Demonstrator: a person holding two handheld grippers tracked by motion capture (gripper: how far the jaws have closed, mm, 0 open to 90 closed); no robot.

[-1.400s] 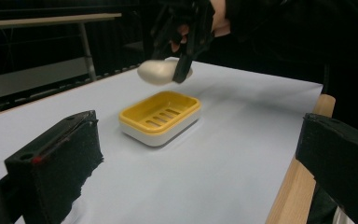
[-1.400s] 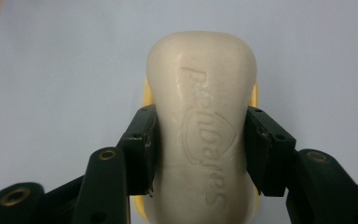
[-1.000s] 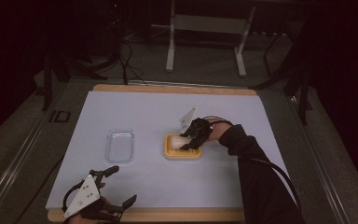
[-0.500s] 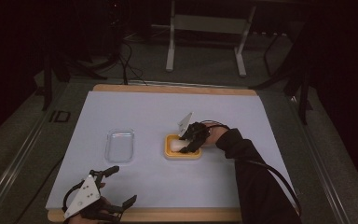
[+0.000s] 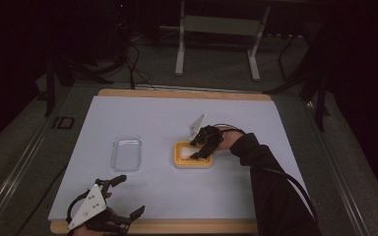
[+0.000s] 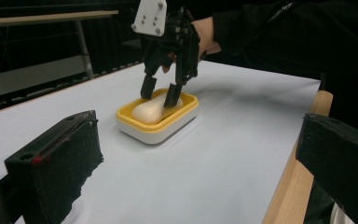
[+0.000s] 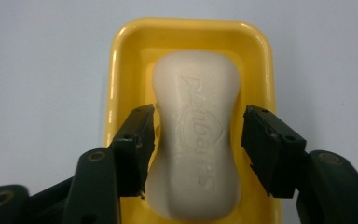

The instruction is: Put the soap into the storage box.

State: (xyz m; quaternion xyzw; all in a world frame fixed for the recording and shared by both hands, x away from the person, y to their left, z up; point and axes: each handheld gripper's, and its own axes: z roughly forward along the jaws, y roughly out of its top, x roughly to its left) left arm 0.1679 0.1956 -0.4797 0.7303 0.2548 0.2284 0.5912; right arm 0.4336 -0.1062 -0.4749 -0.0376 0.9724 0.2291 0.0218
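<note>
At the bottom left of the high view, the left tool (image 5: 123,196) rests at the near edge of the worktop (image 5: 142,118), jaws spread wide and empty. Farther in, left of centre, lies a clear plastic lid (image 5: 126,153). Just right of centre sits the yellow soap dish (image 5: 193,162) with the pale soap bar (image 7: 195,135) lying in it. The right tool (image 7: 196,149) reaches down over it; its jaws have just been opening, and in the right gripper view a slight gap shows between each pad and the bar's waist. Judged from this, the soap has been let go in the dish, and placing looks finished.
</note>
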